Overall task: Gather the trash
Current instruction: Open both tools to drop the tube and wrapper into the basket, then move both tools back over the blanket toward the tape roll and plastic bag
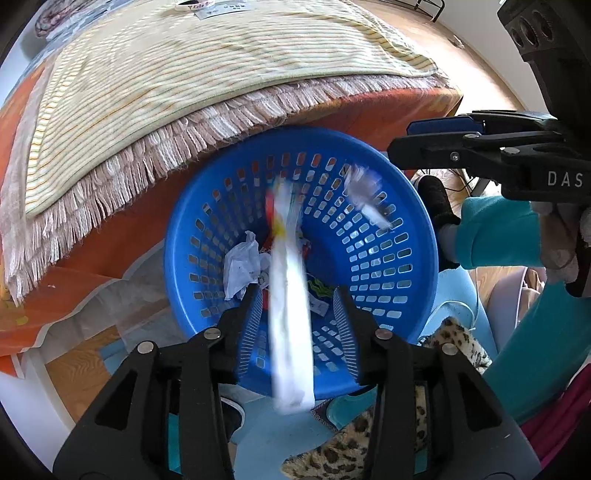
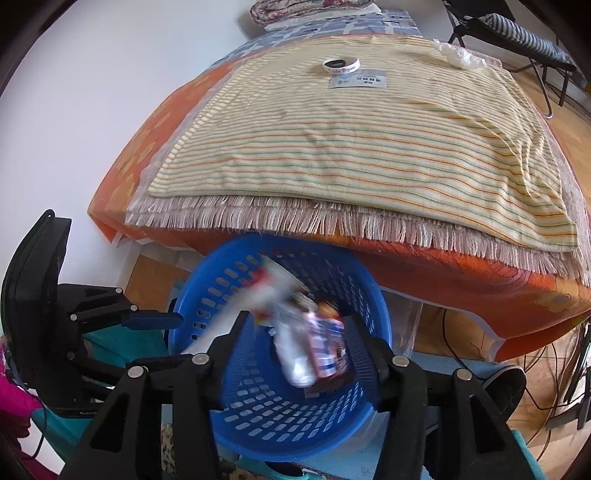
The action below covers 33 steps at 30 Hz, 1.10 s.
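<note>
A blue perforated basket [image 1: 430, 236] sits on the floor against the bed. My left gripper [image 1: 297, 295] hangs over it with its jaws apart. A long white wrapper [image 1: 290, 314], blurred, is between them with a gap on each side. A small blurred scrap [image 1: 364, 195] is in the air under my right gripper [image 1: 402, 138]. Crumpled paper [image 1: 240, 266] lies in the basket bottom. In the right wrist view my right gripper [image 2: 299, 321] is open above the basket [image 2: 207, 288]. Blurred wrappers [image 2: 325, 350] are loose below its fingers. My left gripper [image 2: 162, 319] reaches in from the left.
The bed carries a striped blanket [image 2: 351, 147] with a fringed edge overhanging the basket. On the blanket lie a white wristband [image 2: 341, 66], a paper label [image 2: 356, 81] and crumpled white plastic [image 2: 458, 55]. A folding chair [image 2: 517, 33] stands far right. Cables run under the bed's right side.
</note>
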Available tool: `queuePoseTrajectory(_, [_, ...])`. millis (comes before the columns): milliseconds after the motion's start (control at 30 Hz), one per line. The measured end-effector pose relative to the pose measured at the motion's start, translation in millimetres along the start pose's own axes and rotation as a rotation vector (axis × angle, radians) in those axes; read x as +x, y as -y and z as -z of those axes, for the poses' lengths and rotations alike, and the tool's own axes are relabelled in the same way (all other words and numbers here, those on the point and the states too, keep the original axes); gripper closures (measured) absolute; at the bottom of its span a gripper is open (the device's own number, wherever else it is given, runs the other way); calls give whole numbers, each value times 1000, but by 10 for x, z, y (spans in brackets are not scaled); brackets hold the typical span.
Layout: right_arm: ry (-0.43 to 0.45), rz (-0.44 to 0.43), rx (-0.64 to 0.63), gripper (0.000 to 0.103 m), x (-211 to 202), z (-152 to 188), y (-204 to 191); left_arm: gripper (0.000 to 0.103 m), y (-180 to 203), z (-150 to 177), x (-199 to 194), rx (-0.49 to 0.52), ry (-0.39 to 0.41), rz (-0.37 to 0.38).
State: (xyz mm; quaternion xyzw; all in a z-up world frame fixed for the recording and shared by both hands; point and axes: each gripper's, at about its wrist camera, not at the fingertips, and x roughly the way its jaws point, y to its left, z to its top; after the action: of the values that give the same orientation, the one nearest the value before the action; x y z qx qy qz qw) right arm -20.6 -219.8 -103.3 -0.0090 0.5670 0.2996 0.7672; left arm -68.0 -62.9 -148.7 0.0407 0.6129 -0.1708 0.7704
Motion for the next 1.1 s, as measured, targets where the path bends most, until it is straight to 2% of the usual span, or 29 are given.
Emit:
queuePoseTrajectory(400, [-6, 21, 10, 29, 11, 6, 12, 60, 6, -30, -4, 1, 1, -7])
queuePoseTrajectory(433, [-4, 23, 9, 29, 12, 1, 7, 58, 2, -33, -9, -1, 2, -9])
queuePoseTrajectory(500, [-1, 35, 7, 28, 4, -3, 3, 45, -2, -41, -30, -3, 15, -12])
queuePoseTrajectory(800, [14, 95, 13, 27, -38, -46, 18, 45, -23, -108, -85, -15, 36, -26])
queuePoseTrajectory(833, [18, 102, 11, 24, -46, -53, 16, 45, -23, -117, -92, -15, 38, -27])
queuePoseTrajectory(867, [23, 111, 9, 14, -57, -63, 17, 45, -23, -128, -98, -16, 41, -30])
queuePoseTrajectory(900, [38, 121, 7, 11, -79, -69, 14, 45, -22, -142, -106, -16, 44, -31])
queuePoseTrajectory(1100, [83, 160, -6, 11, -173, -130, -3, 45, -55, -246, -186, -37, 76, -36])
